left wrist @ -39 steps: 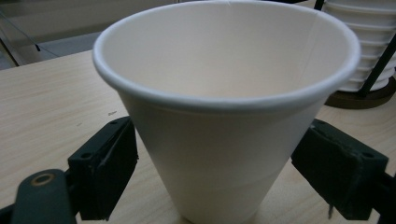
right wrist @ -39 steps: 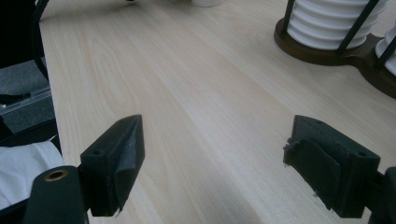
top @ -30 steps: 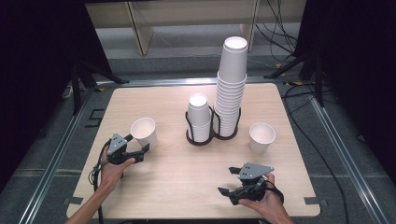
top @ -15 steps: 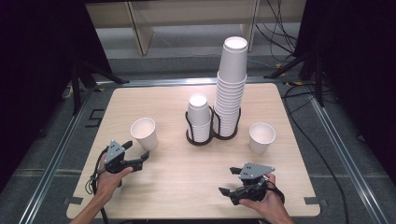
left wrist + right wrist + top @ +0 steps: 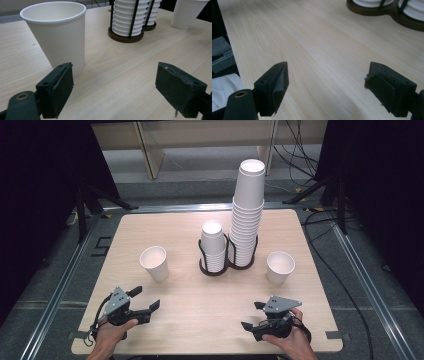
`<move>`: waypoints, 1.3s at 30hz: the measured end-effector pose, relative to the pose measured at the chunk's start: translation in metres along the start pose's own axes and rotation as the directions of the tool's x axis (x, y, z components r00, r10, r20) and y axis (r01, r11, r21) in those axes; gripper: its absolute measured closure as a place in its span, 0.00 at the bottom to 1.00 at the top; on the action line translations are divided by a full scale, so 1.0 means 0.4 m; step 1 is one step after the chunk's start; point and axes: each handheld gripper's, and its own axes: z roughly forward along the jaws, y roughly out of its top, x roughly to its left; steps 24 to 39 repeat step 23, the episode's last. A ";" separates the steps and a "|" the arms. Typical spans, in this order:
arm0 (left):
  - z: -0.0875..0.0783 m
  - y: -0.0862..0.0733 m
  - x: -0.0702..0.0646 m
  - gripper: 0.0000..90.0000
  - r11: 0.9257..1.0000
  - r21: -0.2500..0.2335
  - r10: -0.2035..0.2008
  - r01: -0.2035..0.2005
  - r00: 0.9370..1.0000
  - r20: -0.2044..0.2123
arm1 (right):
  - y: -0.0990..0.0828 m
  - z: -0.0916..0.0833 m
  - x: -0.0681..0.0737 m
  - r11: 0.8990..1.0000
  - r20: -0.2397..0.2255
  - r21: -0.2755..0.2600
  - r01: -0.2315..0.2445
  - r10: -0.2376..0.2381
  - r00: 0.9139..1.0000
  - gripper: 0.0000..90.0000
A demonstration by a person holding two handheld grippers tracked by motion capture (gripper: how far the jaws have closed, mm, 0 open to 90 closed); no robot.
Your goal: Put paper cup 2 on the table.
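A single white paper cup [image 5: 154, 263] [image 5: 56, 32] stands upright on the left of the wooden table [image 5: 200, 325]. My left gripper [image 5: 146, 298] [image 5: 115, 85] is a little in front of it, near the front edge, open and empty, with the cup just beyond its left jaw. A second loose cup [image 5: 280, 267] [image 5: 186, 12] stands at the right. My right gripper [image 5: 250, 315] [image 5: 327, 87] rests near the front right edge, pointing left across the table, open with bare wood between its jaws.
A dark two-ring wire holder [image 5: 220, 269] [image 5: 125, 37] [image 5: 387, 10] sits mid-table with a short cup stack [image 5: 213, 245] and a tall stack [image 5: 246, 215]. Black stands and cables ring the table on the floor.
My left gripper has drawn back from the left cup toward the near edge of the table. The cup stayed in place. The right gripper has not moved.
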 end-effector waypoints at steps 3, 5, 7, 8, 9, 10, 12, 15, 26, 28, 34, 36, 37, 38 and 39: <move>-0.023 -0.002 -0.009 0.16 1.000 -0.008 -0.018 0.018 1.000 0.003 | -0.011 -0.007 -0.004 1.000 0.018 0.007 -0.019 0.019 1.000 0.21; -0.038 -0.003 -0.014 0.16 1.000 -0.005 -0.020 0.020 1.000 -0.001 | -0.019 -0.013 -0.007 0.999 0.025 0.002 -0.039 0.039 0.999 0.20; -0.045 -0.006 -0.016 0.16 1.000 -0.013 -0.024 0.024 1.000 0.008 | -0.025 -0.018 -0.009 0.999 0.040 0.004 -0.049 0.048 0.998 0.20; -0.048 -0.010 -0.017 0.16 1.000 -0.020 -0.017 0.017 1.000 0.016 | -0.029 -0.020 -0.010 0.998 0.042 0.007 -0.059 0.059 0.997 0.20; -0.053 -0.011 -0.020 0.16 1.000 -0.006 -0.023 0.023 1.000 0.007 | -0.033 -0.022 -0.012 0.998 0.049 0.006 -0.063 0.063 0.997 0.21; -0.053 -0.013 -0.021 0.16 1.000 -0.003 -0.014 0.014 1.000 0.010 | -0.035 -0.024 -0.013 0.998 0.052 0.004 -0.058 0.058 0.997 0.21; -0.055 -0.016 -0.024 0.16 1.000 0.013 -0.001 0.001 1.000 -0.007 | -0.042 -0.024 -0.015 0.998 0.055 0.010 -0.066 0.065 0.996 0.20; -0.048 -0.020 -0.022 0.16 1.000 0.008 0.000 0.000 1.000 0.010 | -0.046 -0.024 -0.010 0.997 0.054 0.022 -0.072 0.071 0.996 0.20; -0.039 -0.025 -0.025 0.16 1.000 0.020 0.013 -0.013 1.000 0.022 | -0.047 -0.021 -0.014 0.997 0.066 0.032 -0.076 0.074 0.995 0.18; -0.039 -0.025 -0.025 0.16 1.000 0.020 0.013 -0.013 1.000 0.022 | -0.047 -0.021 -0.014 0.997 0.066 0.032 -0.076 0.074 0.995 0.18; -0.039 -0.025 -0.025 0.16 1.000 0.020 0.013 -0.013 1.000 0.022 | -0.047 -0.021 -0.014 0.997 0.066 0.032 -0.076 0.074 0.995 0.18; -0.039 -0.025 -0.025 0.16 1.000 0.020 0.013 -0.013 1.000 0.022 | -0.047 -0.021 -0.014 0.997 0.066 0.032 -0.076 0.074 0.995 0.18; -0.039 -0.025 -0.025 0.16 1.000 0.020 0.013 -0.013 1.000 0.022 | -0.047 -0.021 -0.014 0.997 0.066 0.032 -0.076 0.074 0.995 0.18; -0.039 -0.025 -0.025 0.16 1.000 0.020 0.013 -0.013 1.000 0.022 | -0.047 -0.021 -0.014 0.997 0.066 0.032 -0.076 0.074 0.995 0.18; -0.039 -0.025 -0.025 0.16 1.000 0.020 0.013 -0.013 1.000 0.022 | -0.047 -0.021 -0.014 0.997 0.066 0.032 -0.076 0.074 0.995 0.18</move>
